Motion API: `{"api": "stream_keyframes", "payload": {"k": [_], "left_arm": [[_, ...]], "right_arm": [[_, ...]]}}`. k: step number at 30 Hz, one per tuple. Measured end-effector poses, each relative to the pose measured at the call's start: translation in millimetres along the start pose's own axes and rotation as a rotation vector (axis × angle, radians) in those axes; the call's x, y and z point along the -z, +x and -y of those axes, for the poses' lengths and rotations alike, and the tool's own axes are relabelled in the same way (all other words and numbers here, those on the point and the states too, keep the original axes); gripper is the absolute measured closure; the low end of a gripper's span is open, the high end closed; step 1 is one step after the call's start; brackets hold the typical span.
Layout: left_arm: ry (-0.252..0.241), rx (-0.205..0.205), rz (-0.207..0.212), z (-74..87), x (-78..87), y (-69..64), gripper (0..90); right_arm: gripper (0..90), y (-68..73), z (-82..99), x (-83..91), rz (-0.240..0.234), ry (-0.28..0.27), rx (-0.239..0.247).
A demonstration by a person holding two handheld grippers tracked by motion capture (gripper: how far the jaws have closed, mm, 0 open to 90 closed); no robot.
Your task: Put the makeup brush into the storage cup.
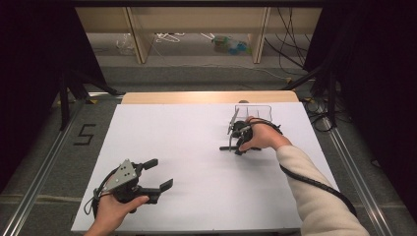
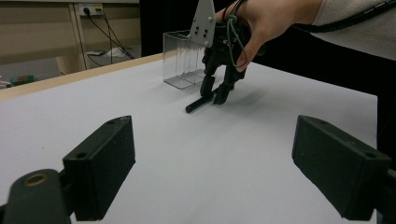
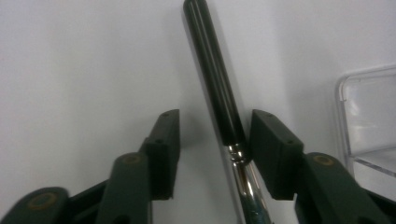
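The white worktop (image 1: 196, 147) is mostly bare, with wide open room across its middle and left. One clear plastic box (image 1: 253, 112) stands near the far edge on the right, and one black-handled tool (image 3: 215, 79) with a shiny metal shaft lies flat just in front of it. The right gripper (image 1: 232, 144) points down over the tool, jaws spread either side of it, the right jaw perhaps touching it. The left gripper (image 1: 162, 174) rests near the front left corner, jaws released and holding nothing.
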State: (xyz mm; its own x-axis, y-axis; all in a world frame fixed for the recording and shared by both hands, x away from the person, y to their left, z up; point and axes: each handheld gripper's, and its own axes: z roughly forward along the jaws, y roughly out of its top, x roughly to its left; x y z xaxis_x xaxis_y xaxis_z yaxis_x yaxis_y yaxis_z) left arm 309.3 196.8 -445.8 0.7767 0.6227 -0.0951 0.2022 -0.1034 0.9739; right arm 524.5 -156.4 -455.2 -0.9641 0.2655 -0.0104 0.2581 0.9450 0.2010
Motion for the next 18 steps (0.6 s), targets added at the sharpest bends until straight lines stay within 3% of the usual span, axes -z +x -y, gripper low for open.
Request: {"api": "stream_keyframes", "payload": {"k": [5,6,8,13,14,17,18], "left_arm": [[0.004,-0.006,0.001,0.0,-0.2,0.1,13.3],[0.008,0.007,-0.001,0.5,-0.2,-1.0,13.4],[0.01,0.009,0.0,0.7,-0.4,-1.2,13.8],[0.014,0.021,-0.002,1.3,-0.8,-2.1,14.7],[0.013,0.002,0.007,1.0,-1.1,-1.1,14.9],[0.019,-0.008,0.01,1.0,-1.4,-0.9,15.0],[0.024,0.007,0.008,1.4,-1.9,-2.4,15.0]], "right_arm": [[73.0,4.3,-2.7,1.9,-0.017,0.044,0.014],[78.5,5.9,-3.8,1.2,-0.015,0.05,0.042],[78.9,8.0,-4.8,1.2,-0.008,0.062,0.045],[79.2,10.6,-6.0,2.3,0.013,0.074,0.106],[79.2,12.2,-6.1,3.5,0.018,0.078,0.107],[79.2,15.7,-6.0,10.0,0.014,0.064,0.124],[79.2,17.6,-5.8,12.5,0.016,0.06,0.131]]}}
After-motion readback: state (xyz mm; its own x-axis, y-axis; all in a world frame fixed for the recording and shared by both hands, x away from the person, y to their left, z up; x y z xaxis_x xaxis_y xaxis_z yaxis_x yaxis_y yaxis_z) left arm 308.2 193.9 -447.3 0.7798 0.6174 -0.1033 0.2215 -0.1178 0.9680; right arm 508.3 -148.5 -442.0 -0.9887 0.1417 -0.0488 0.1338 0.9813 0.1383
